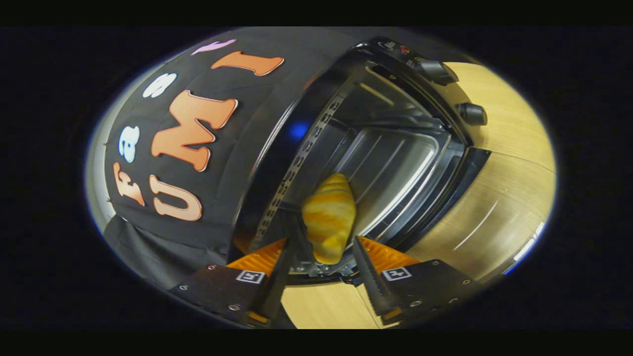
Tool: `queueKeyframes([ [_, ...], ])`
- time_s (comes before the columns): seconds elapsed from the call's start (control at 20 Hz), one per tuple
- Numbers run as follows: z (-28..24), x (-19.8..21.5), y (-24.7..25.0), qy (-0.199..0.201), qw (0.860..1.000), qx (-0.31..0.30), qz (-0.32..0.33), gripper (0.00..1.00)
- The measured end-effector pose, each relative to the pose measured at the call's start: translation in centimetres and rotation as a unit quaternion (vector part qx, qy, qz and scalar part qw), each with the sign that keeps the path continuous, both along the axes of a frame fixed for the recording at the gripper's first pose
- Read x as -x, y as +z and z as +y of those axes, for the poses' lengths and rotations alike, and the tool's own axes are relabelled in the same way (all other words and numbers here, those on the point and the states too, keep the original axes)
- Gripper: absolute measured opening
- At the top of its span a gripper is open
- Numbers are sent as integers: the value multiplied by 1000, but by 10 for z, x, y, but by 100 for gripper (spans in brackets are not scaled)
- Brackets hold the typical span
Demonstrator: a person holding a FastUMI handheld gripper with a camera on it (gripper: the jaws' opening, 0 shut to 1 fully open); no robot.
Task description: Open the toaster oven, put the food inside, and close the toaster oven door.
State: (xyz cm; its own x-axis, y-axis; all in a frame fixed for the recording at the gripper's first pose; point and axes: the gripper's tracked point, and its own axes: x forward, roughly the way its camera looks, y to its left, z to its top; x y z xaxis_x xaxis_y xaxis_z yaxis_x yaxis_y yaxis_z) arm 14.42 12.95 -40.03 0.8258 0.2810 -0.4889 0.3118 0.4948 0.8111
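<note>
The black toaster oven (277, 148) stands with its door (447, 198) swung down and open, and its metal-lined cavity (395, 168) faces me. A golden croissant (329, 212) sits between my two fingers at the mouth of the cavity, above the door's hinge. My gripper (326, 240) is shut on the croissant's near end, with a black finger pressing on each side. The croissant's far tip points into the oven. The whole scene appears turned on its side in the gripper view.
Two black knobs (472, 113) stick out of the oven's control panel beside the cavity. The light wooden table (499, 198) carries the oven and spreads out beyond the open door. A perforated metal strip (296, 163) lines the cavity's edge close to the croissant.
</note>
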Motion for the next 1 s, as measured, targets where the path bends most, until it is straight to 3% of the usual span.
queueKeyframes([
  [0.2, -5, 21, 16, 2, 1000, -2, -8, 96],
  [0.55, -32, 81, 54, 15, 999, 21, -29, 98],
  [1.0, -76, 152, 27, 44, 989, 139, -7, 98],
])
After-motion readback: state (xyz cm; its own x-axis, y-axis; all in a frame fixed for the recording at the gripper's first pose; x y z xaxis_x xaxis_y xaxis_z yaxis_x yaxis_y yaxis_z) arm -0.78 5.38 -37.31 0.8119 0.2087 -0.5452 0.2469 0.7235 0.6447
